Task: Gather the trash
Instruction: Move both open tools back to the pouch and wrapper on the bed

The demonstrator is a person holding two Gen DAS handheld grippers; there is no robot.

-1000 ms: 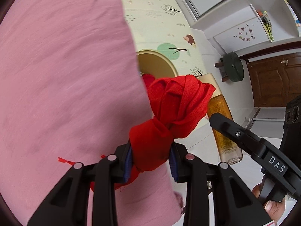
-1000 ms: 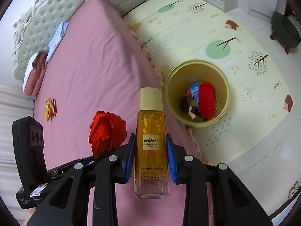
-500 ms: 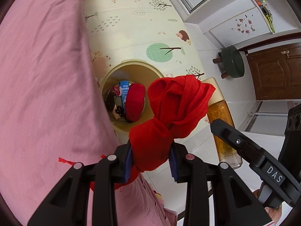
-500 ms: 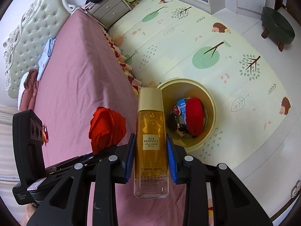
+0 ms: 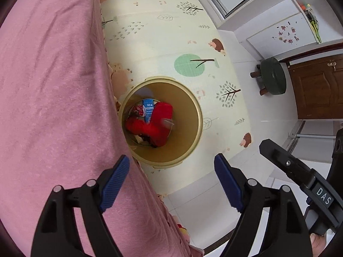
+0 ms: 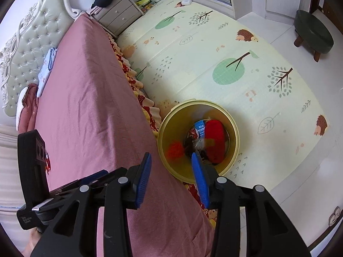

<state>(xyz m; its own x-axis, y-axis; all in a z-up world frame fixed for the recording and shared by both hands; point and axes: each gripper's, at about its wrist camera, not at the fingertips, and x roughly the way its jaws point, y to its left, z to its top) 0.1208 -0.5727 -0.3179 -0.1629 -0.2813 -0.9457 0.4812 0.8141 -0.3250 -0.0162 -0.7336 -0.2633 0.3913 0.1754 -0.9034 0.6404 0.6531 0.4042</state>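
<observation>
A round yellow bin (image 5: 198,115) (image 6: 234,128) stands on the floor mat against the bed's edge, with a blue packet and red items inside. The red knotted cloth (image 6: 175,150) shows blurred inside the bin near its left wall. The amber bottle (image 6: 206,142) is a blur in the bin's middle, and also a pale bottle blur (image 5: 168,123) in the left wrist view. My left gripper (image 5: 171,160) hangs over the bin, its jaws opening wide with nothing between them. My right gripper (image 6: 171,156) is above the bin's near rim, its jaws opening and empty.
The pink bed (image 5: 53,107) (image 6: 90,107) fills the left side, its edge beside the bin. A patterned play mat (image 6: 214,53) covers the floor. A green stool (image 6: 313,32) and wooden door (image 5: 317,90) are to the right, a bedside drawer (image 6: 118,17) at the back.
Both grippers moved from over the bed to above the bin. The left jaws opened and let the red cloth go; the right jaws released the bottle. Both items dropped into the bin.
</observation>
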